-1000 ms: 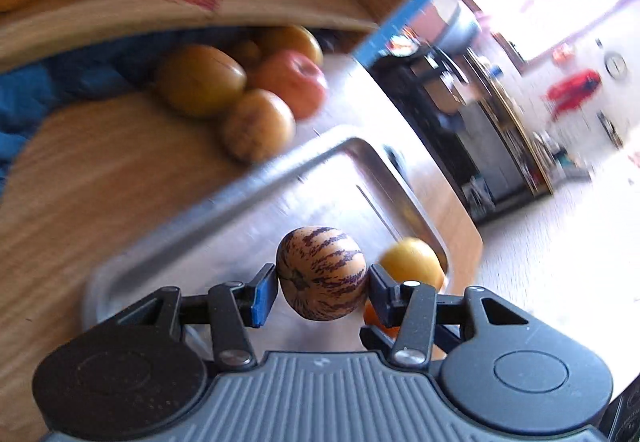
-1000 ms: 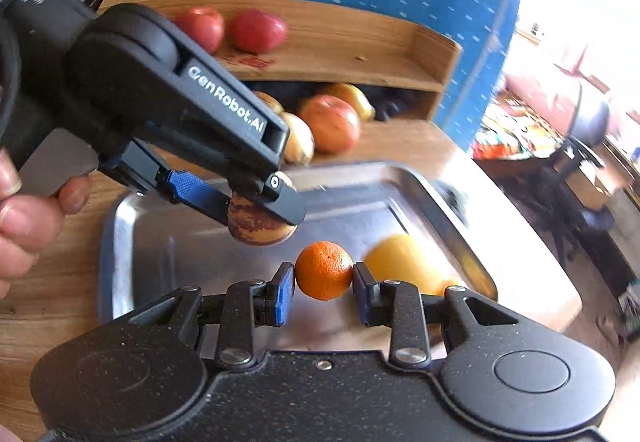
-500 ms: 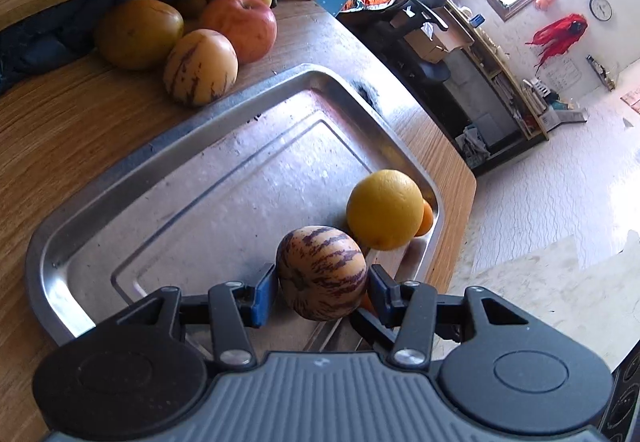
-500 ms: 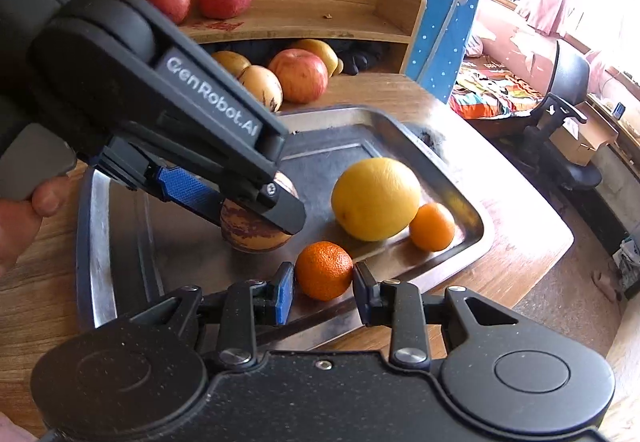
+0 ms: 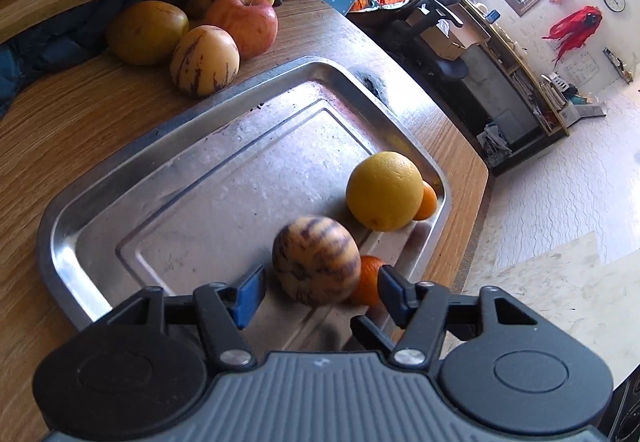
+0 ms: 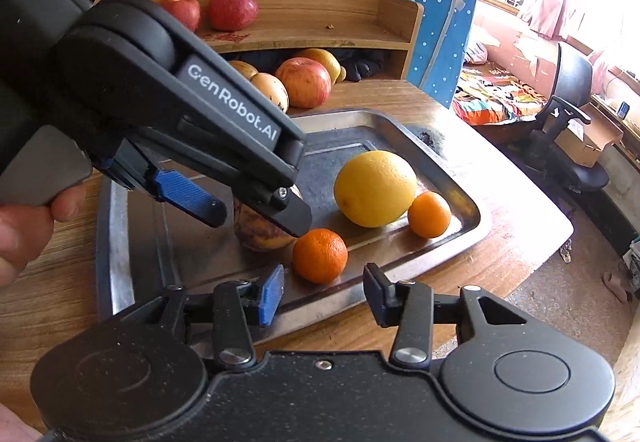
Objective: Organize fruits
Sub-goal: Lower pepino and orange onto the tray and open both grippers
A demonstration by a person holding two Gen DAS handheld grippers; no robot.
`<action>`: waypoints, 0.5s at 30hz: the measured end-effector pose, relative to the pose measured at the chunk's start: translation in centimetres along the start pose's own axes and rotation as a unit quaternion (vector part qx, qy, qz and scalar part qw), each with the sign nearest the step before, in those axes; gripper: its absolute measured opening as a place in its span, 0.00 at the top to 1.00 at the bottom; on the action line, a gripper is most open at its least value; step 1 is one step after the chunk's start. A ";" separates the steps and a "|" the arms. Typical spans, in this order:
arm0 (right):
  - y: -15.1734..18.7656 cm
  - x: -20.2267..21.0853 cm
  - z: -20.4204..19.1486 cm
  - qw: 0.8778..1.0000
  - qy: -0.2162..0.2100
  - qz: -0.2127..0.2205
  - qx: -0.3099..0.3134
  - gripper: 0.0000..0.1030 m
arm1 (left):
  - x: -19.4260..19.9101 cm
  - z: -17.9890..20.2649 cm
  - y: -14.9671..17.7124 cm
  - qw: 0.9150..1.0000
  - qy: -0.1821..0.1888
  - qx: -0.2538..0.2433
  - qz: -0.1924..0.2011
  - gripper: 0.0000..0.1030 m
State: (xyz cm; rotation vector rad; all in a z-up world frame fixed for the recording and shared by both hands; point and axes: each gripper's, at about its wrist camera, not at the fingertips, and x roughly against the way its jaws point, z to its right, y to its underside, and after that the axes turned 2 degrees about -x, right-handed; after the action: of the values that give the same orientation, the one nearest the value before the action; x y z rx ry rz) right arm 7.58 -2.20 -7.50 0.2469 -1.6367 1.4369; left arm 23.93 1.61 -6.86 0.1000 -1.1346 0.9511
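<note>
Steel tray (image 6: 464,198): left gripper (image 6: 260,216) overhangs striped fruit (image 5: 316,260).

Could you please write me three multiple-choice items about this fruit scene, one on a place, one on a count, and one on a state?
1. Where does the striped cream-and-purple round fruit sit?
A. on the wooden shelf
B. in the silver metal tray
C. on the floor

2. How many fruits lie in the tray?
A. two
B. four
C. six

3. What state are the left gripper and right gripper in?
A. both open
B. both shut on fruit
C. only the left open

Answers:
1 B: it sits on the tray floor beside the small orange mandarin.
2 B: the striped fruit, the large yellow citrus and two mandarins, one of them by the far rim.
3 A: each pair of fingers stands apart from the fruit with gaps.
</note>
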 end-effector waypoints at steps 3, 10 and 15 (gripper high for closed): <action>0.4 1.2 0.1 1.000 -0.004 0.009 0.000 0.45 | 1.0 0.2 0.9 1.000 -0.009 0.002 0.006 0.25; 1.9 4.5 0.1 0.999 -0.022 0.024 -0.004 0.23 | 4.4 0.6 3.9 0.999 -0.049 0.001 0.024 0.12; 3.0 6.6 -0.5 0.999 -0.046 0.027 -0.001 0.12 | 6.6 0.1 7.0 0.997 -0.067 0.026 0.028 0.07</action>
State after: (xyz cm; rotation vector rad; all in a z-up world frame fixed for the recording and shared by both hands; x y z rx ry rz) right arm 2.08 1.75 -4.84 0.2744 -1.7313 1.4832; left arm 19.67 9.83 -4.20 0.1769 -1.2413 1.0373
